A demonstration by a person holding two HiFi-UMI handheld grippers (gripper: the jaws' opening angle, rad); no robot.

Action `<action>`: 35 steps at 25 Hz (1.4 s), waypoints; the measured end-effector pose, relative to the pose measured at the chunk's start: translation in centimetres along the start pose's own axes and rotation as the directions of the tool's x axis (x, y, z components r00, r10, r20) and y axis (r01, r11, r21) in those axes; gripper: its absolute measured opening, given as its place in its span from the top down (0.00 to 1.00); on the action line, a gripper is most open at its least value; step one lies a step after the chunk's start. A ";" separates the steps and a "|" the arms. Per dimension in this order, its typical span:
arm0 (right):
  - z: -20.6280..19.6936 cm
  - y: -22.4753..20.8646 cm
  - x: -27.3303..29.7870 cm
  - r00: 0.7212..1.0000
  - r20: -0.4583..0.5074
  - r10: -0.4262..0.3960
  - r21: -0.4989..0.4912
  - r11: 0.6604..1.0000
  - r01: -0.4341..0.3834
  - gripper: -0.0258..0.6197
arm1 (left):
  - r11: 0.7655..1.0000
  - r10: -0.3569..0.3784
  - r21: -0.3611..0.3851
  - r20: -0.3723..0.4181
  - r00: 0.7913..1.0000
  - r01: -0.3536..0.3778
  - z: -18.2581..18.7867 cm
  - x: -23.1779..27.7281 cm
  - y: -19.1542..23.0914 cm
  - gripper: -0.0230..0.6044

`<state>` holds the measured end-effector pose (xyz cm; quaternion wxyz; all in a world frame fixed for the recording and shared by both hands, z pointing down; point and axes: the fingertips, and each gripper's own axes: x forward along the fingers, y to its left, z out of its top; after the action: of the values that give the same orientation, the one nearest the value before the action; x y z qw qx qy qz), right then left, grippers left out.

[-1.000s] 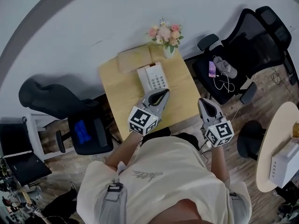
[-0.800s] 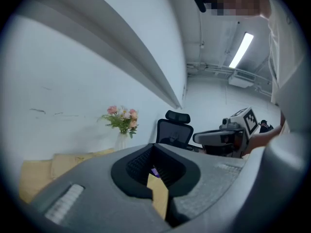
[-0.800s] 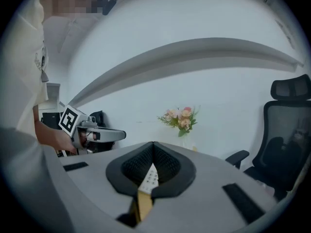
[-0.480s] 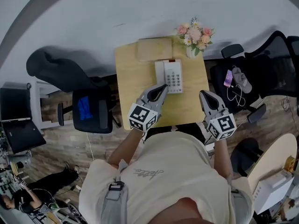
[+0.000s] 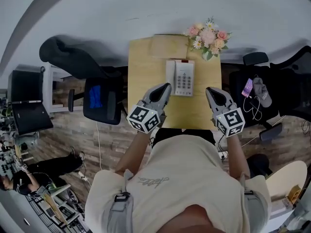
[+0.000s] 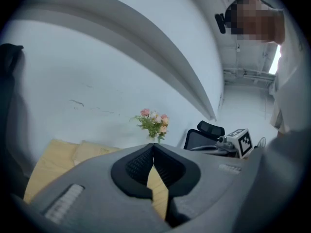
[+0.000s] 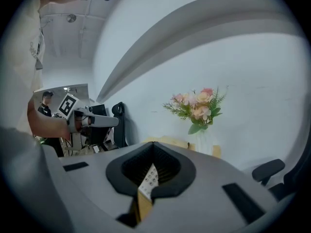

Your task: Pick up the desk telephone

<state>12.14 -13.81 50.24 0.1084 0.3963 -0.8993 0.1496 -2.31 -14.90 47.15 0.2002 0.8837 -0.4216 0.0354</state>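
Observation:
The white desk telephone lies on the light wooden table, with its handset on its left side and its keypad facing up. My left gripper hovers shut just short of the phone's near left corner, nothing between its jaws. My right gripper is also shut and empty, over the table to the right of the phone. A strip of the keypad shows through the gap under the right gripper's jaws.
A vase of pink flowers stands at the table's far right corner, a flat brown package behind the phone. Black office chairs flank the table at the left and the right. The wall lies just beyond.
The head view has swung so that the table and phone now sit straight ahead and centred. Both grippers stayed shut and hold about the same spacing, near the table's front half.

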 end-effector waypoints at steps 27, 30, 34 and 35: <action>-10.9 -6.0 11.8 0.983 -0.183 0.034 0.404 0.914 0.044 0.78 | 0.965 -0.072 -0.262 -0.220 0.973 0.012 -11.6 5.8 12.9 0.60; -12.4 -6.4 13.2 0.973 -0.222 0.063 0.453 0.890 0.046 0.72 | 0.924 -0.145 -0.379 -0.235 0.961 0.047 -13.0 6.5 14.1 0.54; -14.3 -7.0 15.2 0.958 -0.264 0.114 0.539 0.841 0.049 0.66 | 0.853 -0.274 -0.511 -0.270 0.923 0.104 -15.4 8.1 15.5 0.50; -14.7 -7.1 15.7 0.955 -0.265 0.133 0.567 0.822 0.043 0.66 | 0.836 -0.305 -0.536 -0.279 0.911 0.116 -16.0 8.6 15.8 0.49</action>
<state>8.21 -23.82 70.16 0.1140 0.3624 -0.7970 0.4696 -7.11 -23.96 68.90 0.5010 0.8197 -0.2715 0.0585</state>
